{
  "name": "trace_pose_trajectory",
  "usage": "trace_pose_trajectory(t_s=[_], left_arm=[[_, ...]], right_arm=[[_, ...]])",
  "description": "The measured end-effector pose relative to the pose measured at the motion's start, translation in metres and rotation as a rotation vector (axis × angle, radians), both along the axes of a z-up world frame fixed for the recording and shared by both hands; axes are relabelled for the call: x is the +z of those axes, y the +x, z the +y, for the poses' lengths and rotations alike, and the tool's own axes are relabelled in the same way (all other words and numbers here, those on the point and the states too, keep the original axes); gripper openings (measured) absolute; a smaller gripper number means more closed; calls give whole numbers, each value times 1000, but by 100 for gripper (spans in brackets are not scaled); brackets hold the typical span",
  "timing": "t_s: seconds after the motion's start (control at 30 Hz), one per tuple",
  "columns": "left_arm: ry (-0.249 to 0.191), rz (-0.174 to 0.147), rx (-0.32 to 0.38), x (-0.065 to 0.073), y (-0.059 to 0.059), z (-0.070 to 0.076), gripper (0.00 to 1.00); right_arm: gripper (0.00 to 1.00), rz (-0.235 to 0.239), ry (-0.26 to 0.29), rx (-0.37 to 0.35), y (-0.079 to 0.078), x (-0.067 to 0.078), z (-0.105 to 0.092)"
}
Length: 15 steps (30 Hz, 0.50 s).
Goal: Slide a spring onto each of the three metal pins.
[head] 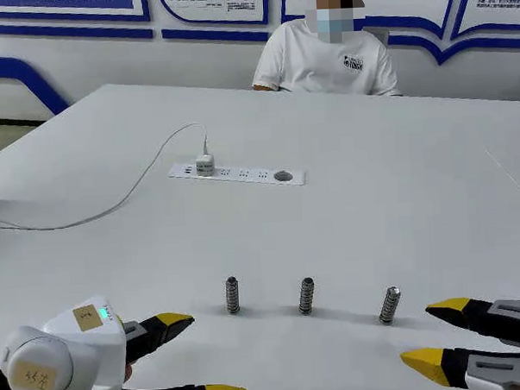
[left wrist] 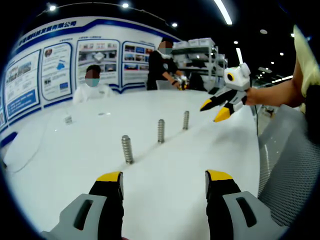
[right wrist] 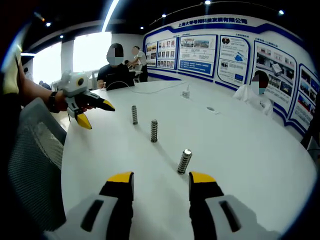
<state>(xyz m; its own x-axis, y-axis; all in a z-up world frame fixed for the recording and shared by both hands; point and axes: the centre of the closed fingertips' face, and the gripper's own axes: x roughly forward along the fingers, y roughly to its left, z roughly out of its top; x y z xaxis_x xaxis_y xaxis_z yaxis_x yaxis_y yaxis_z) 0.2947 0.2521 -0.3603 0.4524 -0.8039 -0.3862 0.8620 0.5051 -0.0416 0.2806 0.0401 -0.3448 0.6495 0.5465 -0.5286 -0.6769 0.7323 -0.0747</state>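
In the head view both tongs are cut off: the left gripper [head: 206, 354] runs out at the bottom edge, and the right gripper [head: 421, 333] runs out at the right edge and corner. We cannot see the pins properly, because the coils cover their shafts. All we make out is a shiny round cap [right wrist: 187, 151] on top of the one nearest the right gripper. How the pins are fixed to the table [head: 399, 223] is too small to tell.

The three springs stand in a row on the smooth white tabletop, between the two tongs and apart from both. On the left side of the head view is the left spring [head: 232, 295], then the middle spring [head: 307, 296], and then the right spring [head: 390, 304], which leans a little. They are grey metal, tightly coiled and ribbed.

Farther back, a flat white power strip [head: 242, 172] carries a small plug [head: 205, 165] with a thin white cable [head: 130, 190] curving off to the left. A person [head: 323, 58] in a white shirt sits across the table.

Each pair of tongs has dark jaws with yellow tips. Both stand wide apart, holding nothing and touching nothing.
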Motion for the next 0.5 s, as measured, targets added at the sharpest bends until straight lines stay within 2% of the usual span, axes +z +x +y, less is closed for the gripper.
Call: trace_pose_trajectory(t_s=[0.5], left_arm=[[-1, 7, 12, -2, -1, 2, 69]], right_arm=[[51, -7, 17, -22, -5, -3, -7]])
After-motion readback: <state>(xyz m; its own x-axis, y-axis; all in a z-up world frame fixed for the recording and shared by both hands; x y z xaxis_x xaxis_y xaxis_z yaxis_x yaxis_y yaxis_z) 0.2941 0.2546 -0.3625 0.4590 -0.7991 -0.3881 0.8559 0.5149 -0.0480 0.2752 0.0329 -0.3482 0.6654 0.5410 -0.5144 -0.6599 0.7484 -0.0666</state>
